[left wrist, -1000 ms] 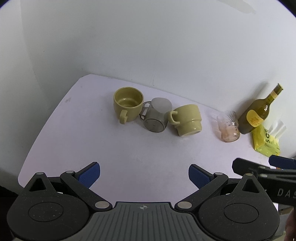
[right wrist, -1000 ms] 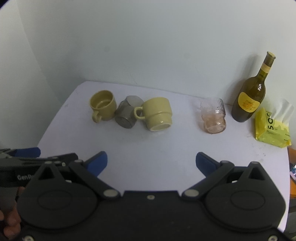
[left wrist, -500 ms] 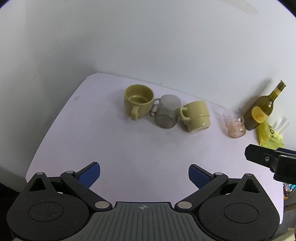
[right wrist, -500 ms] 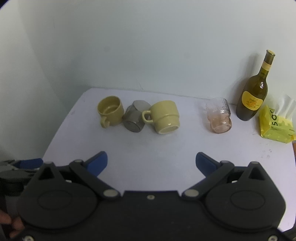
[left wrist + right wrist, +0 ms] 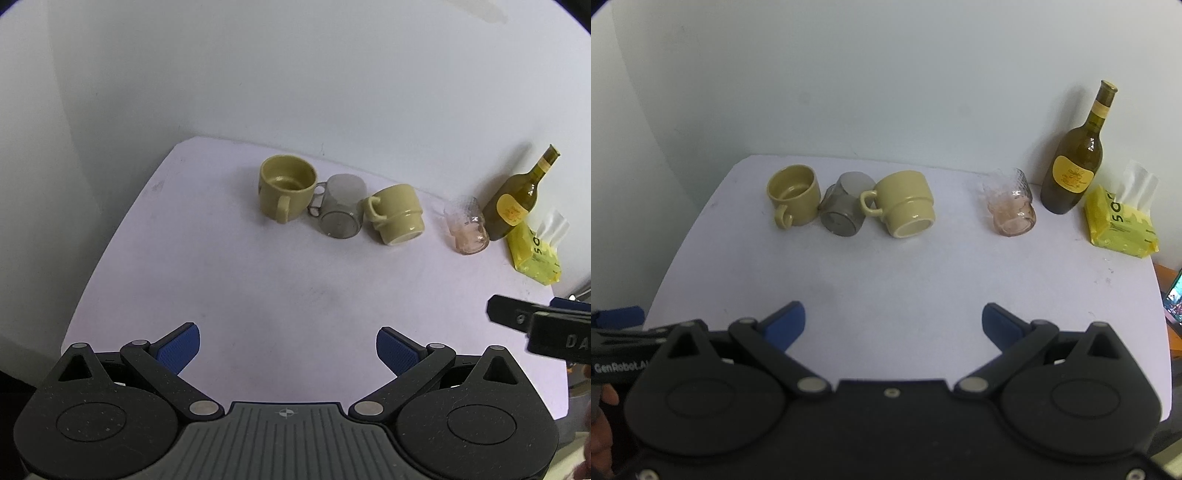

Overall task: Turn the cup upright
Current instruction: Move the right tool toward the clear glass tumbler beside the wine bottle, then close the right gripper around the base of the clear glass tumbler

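Three mugs stand in a row at the far side of the white table [image 5: 280,295]. The left olive mug [image 5: 286,188] [image 5: 793,194] is upright. The middle grey mug [image 5: 341,206] [image 5: 846,208] and the right olive mug [image 5: 397,214] [image 5: 905,208] lie tipped, their bases toward me. A pink glass [image 5: 467,229] [image 5: 1012,206] lies on its side further right. My left gripper [image 5: 288,350] and right gripper [image 5: 892,325] are open and empty, well short of the mugs near the table's front edge.
A wine bottle [image 5: 1075,158] [image 5: 517,199] and a yellow tissue pack [image 5: 1119,218] [image 5: 535,247] stand at the far right by the wall. The right gripper's side shows at the right of the left wrist view [image 5: 543,328].
Both grippers have pulled back and risen a little; the mugs look smaller and farther. Nothing on the table has moved.
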A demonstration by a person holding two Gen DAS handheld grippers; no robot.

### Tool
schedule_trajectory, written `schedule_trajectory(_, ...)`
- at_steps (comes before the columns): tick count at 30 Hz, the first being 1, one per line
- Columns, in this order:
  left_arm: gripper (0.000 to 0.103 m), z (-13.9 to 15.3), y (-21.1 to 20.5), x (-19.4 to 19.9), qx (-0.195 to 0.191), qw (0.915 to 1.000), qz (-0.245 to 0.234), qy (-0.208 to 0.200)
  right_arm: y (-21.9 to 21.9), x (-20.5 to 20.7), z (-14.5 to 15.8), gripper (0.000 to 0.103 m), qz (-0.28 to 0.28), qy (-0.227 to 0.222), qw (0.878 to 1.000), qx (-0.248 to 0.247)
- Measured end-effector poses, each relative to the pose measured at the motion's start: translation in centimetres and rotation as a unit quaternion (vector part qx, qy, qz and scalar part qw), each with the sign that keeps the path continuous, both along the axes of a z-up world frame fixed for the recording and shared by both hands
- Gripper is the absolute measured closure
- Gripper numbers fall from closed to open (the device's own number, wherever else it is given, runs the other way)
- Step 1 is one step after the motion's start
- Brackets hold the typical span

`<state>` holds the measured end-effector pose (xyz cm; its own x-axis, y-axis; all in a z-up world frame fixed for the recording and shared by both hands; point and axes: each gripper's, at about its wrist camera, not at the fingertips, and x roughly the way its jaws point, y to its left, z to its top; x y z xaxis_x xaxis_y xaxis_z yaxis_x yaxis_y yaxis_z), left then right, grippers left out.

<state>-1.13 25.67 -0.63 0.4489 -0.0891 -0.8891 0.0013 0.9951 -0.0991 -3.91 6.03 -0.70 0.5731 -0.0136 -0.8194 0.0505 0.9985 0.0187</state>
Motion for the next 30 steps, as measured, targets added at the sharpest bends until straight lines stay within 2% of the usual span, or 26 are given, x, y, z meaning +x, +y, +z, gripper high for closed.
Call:
schedule_trajectory(2, 0.000, -0.3, 0.5, -0.2, 0.008, 0.9999, 0.011, 0.007, -0.2, 0.0, -0.1, 0.000, 0.005, 0.002, 1.000, -0.001)
schedule_trajectory(6, 0.000, 0.6, 1.5, -0.7, 0.003, 0.9992, 0.038, -0.006, -1.5, 1.1, -1.1, 0.000, 0.015, 0.003, 1.000, 0.003)
schedule_trajectory(11, 0.000, 0.9, 1.6, -1.2, 0.030, 0.9955, 0.089, 0.009, -4.9, 4.1, -4.9, 0.000, 0.046, 0.009, 0.999, -0.020)
schedule_trajectory(15, 0.000, 1.2, 1.8, -2.0, 0.041, 0.9897, 0.137, 0.014, -7.9, 6.2, -6.7, 0.001, 0.054, 0.012, 0.998, -0.028)
schedule_trajectory(20, 0.000, 1.7, -0.3, -2.5, 0.061, 0.9823, 0.174, 0.029, -14.0, 10.9, -9.2, 0.000, 0.022, 0.005, 0.999, -0.034)
schedule_trajectory(26, 0.000, 1.8, -3.5, -3.2, 0.077, 0.9738, 0.209, 0.045, -18.3, 17.0, -13.4, 0.001, 0.010, -0.002, 0.999, -0.048)
schedule_trajectory(30, 0.000, 2.0, -5.8, -3.9, 0.090, 0.9757, 0.192, 0.057, -19.4, 19.5, -15.3, 0.001, 0.006, 0.004, 0.999, -0.050)
